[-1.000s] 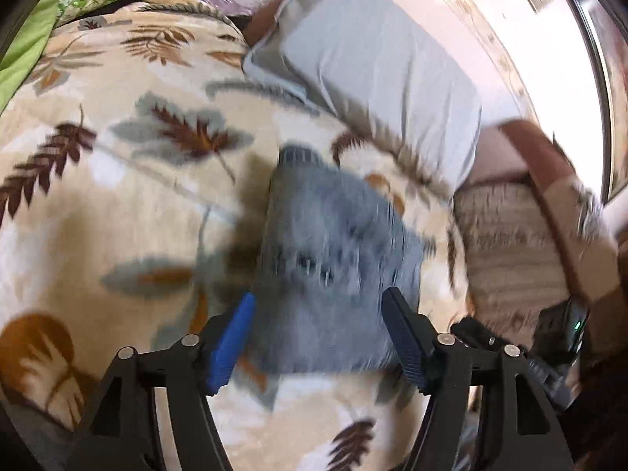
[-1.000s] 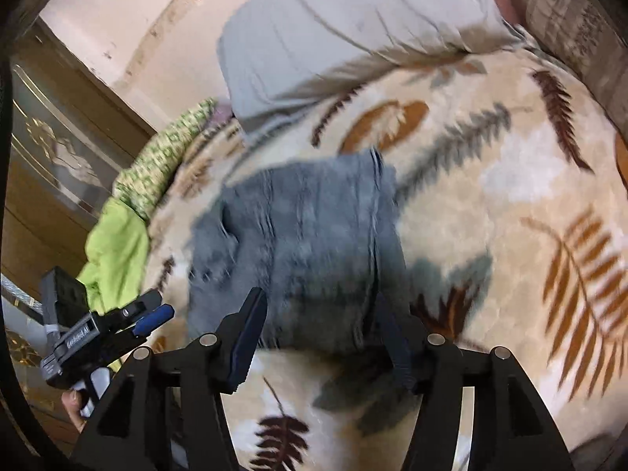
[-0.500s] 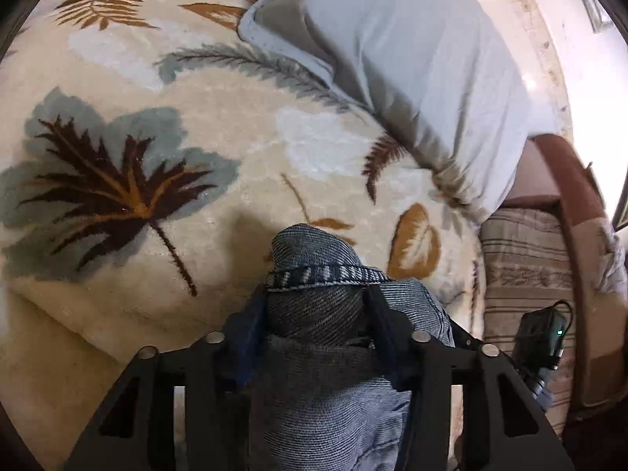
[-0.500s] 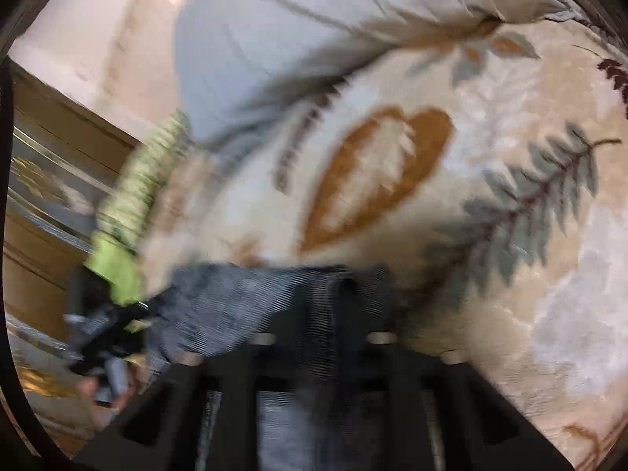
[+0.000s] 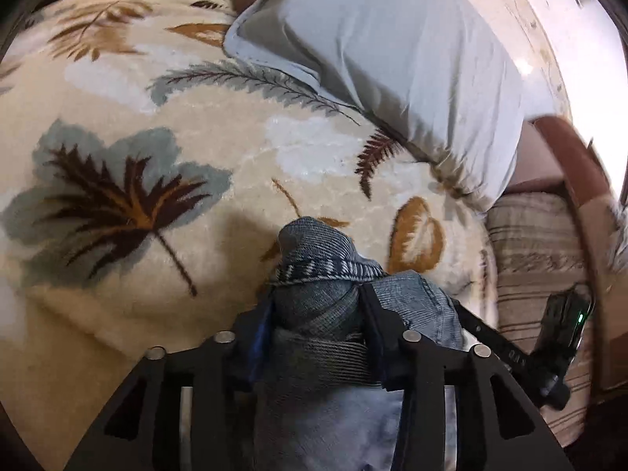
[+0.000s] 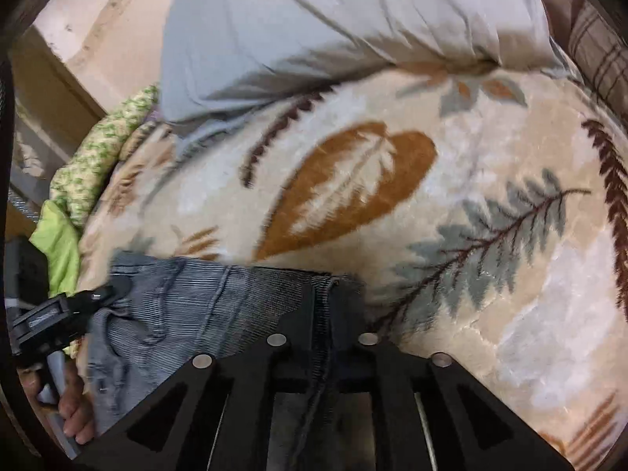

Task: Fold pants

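The pants are grey-blue denim jeans (image 5: 322, 259), folded into a thick bundle on a cream leaf-patterned blanket (image 5: 165, 180). My left gripper (image 5: 316, 306) is shut on a bunched stitched edge of the jeans, which bulges out between the fingers. My right gripper (image 6: 324, 298) is shut on a seamed edge of the jeans (image 6: 188, 294) at their right end. The left gripper also shows at the left edge of the right wrist view (image 6: 59, 310), and the right gripper at the right of the left wrist view (image 5: 549, 337).
A large grey pillow (image 5: 392, 59) lies at the head of the bed, also in the right wrist view (image 6: 314, 27). A striped cushion (image 5: 533, 267) sits right of the blanket. Green patterned bedding (image 6: 98, 161) is bunched at the left. A wall stands behind.
Both grippers went from open above the folded jeans to shut on its edges. The grippers have since lifted slightly and shifted, with the denim still gripped.
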{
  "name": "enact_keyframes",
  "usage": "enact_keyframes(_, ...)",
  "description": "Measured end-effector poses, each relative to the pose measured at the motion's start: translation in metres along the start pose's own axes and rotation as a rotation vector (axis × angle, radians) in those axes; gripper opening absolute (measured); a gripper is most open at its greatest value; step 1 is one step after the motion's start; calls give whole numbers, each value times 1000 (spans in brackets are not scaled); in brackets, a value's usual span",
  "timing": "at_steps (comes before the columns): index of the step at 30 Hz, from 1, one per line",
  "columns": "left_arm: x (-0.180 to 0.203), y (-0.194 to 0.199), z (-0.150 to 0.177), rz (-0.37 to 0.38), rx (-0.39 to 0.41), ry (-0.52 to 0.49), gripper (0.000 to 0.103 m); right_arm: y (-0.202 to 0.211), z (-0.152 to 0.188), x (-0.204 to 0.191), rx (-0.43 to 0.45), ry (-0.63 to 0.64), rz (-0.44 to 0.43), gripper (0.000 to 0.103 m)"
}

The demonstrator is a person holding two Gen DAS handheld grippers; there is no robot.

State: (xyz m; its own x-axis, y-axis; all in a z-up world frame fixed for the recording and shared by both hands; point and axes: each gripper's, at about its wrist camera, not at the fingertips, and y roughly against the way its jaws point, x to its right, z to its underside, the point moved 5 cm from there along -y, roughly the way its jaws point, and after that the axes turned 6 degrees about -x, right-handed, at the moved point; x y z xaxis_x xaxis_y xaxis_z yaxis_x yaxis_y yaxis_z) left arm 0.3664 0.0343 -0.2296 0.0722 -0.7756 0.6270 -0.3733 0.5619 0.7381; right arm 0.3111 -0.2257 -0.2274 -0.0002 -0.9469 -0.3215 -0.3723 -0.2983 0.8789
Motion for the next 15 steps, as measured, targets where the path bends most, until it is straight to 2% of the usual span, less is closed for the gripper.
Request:
enact_keyframes(2,-1,15,2,15,14,-14,49,20,6,-2,15,-2,-66,56)
enact_keyframes(3,0,24,6,10,20,-24,50,29,9,-1,28,-4,-93,59)
enact_keyframes(7,-9,45,29,54,15,-17,50,54,26,6,58,-62,-169,58)
enact_keyframes(10,-17,47,51,23,13,-16,50,53,44,0,35,-91,-198,42)
enact_keyframes(11,-18,45,53,16,4,-18,48,49,49,-4,21,-87,-197,40)
enact_keyframes(15,-23,30,55,-5,-26,-6,45,24,64,-4,-48,-71,-79,35)
